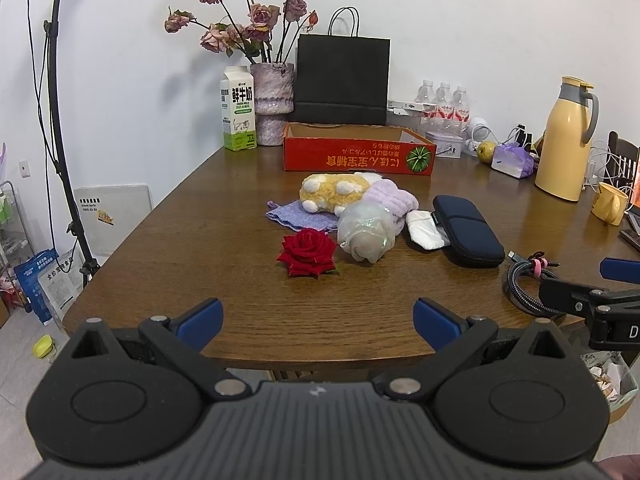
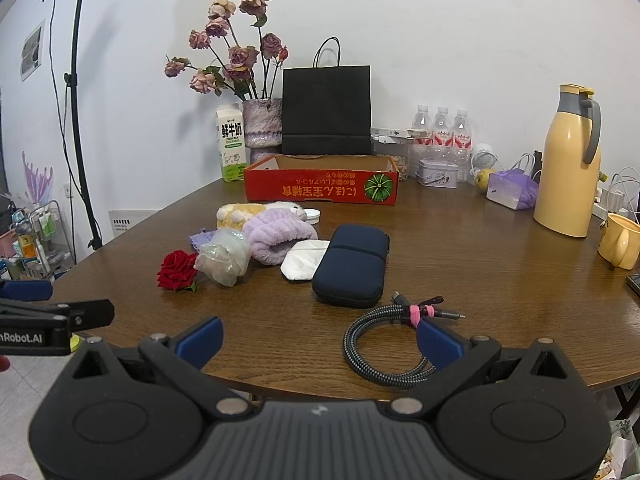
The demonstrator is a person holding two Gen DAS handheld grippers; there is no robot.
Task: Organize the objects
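Back of the table from where I'm sitting: milk carton [image 1: 239, 109] at far left, right beside a fuzzy vase [image 1: 272, 98] of dried pink roses [image 1: 248, 12], then a black paper bag [image 1: 342, 80] against the wall. Further right I've got three water bottles [image 1: 443, 101], a yellow-green fruit [image 1: 486, 151], a big yellow thermos jug [image 1: 562, 140] and a yellow mug [image 1: 610, 203]. Light stand [image 2: 78, 120] on the floor, far left.

I read "FRESH MILK" on the milk carton [image 1: 239, 109] and "nRobot.AI" on the left tool [image 2: 24, 338].
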